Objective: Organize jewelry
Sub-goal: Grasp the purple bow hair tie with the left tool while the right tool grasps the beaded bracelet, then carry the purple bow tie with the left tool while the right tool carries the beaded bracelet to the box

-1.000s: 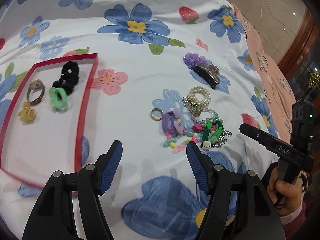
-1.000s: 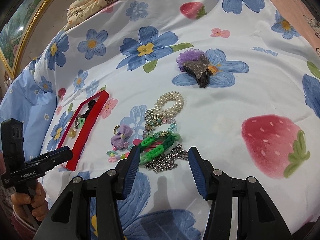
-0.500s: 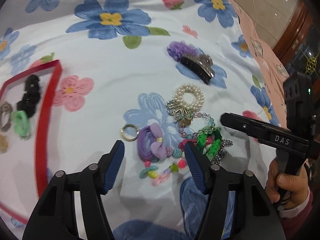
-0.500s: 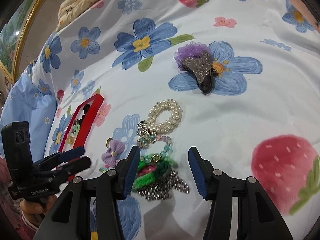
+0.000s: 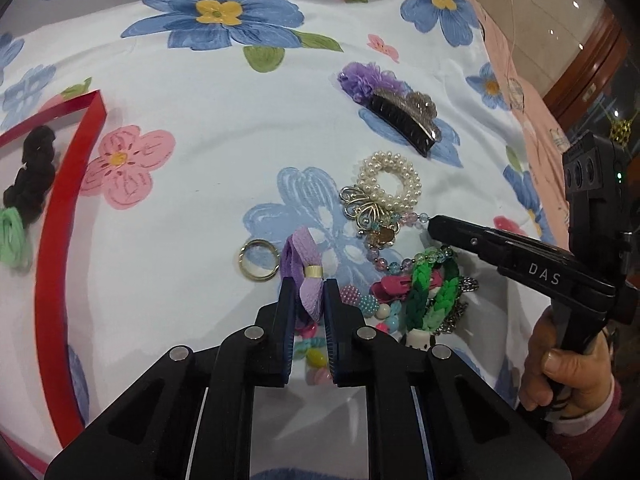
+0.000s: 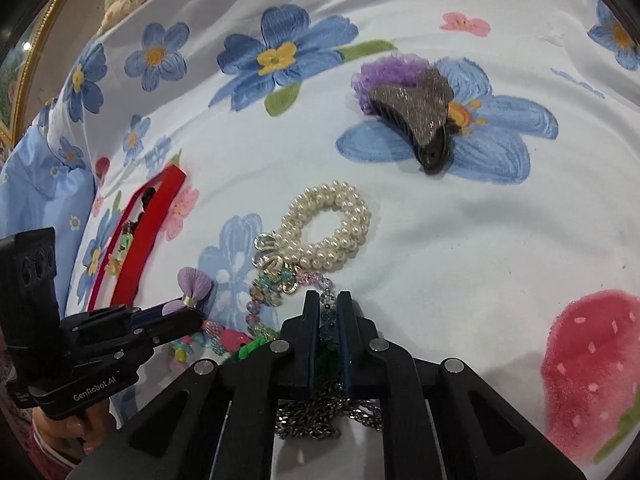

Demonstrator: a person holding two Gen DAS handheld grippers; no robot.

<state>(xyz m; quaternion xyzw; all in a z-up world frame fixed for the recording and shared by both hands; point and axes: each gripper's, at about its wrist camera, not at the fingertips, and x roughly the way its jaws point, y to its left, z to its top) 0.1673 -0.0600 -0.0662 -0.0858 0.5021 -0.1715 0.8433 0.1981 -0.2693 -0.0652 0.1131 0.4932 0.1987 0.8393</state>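
Note:
A jewelry pile lies on the flowered sheet: pearl bracelet (image 5: 394, 180), gold ring (image 5: 259, 259), green braided band (image 5: 424, 292), silver chain (image 6: 328, 412). My left gripper (image 5: 307, 292) is shut on the purple bow hair tie (image 5: 306, 264); the bow also shows in the right wrist view (image 6: 195, 286). My right gripper (image 6: 329, 308) is shut on the clear glass bead bracelet (image 6: 324, 308), which also shows in the left wrist view (image 5: 400, 264). The red-rimmed tray (image 5: 52, 240) at left holds a black scrunchie (image 5: 34, 176) and a green tie (image 5: 12, 236).
A black glitter claw clip (image 5: 404, 120) on a purple ruffle scrunchie (image 5: 362, 80) lies beyond the pile. Pink cloth (image 5: 532, 120) and the bed edge lie at right. A blue pillow (image 6: 40, 200) is at left in the right wrist view.
Both grippers moved forward and down into the pile and closed: the left on the purple bow, the right on the bead bracelet. Both were open half a second ago.

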